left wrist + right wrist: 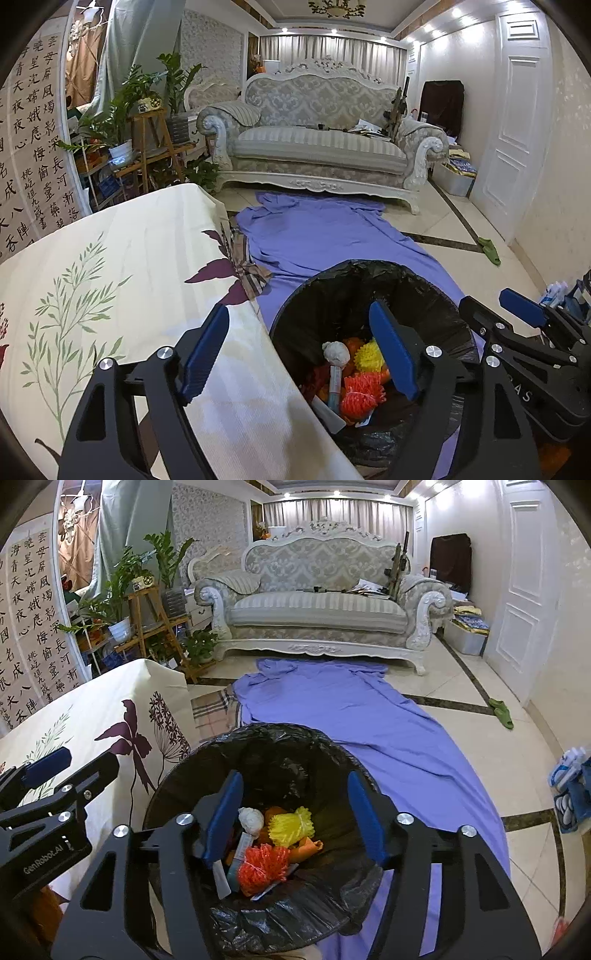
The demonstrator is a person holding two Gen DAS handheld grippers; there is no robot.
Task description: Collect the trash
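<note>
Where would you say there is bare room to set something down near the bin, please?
The tablecloth left of the bin is bare. The purple sheet between bin and sofa is free. The bin itself is crowded with trash.

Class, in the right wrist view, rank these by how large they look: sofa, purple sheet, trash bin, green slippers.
1. purple sheet
2. sofa or trash bin: similar; the bin's nearness inflates it, so unranked.
3. green slippers, smallest.
</note>
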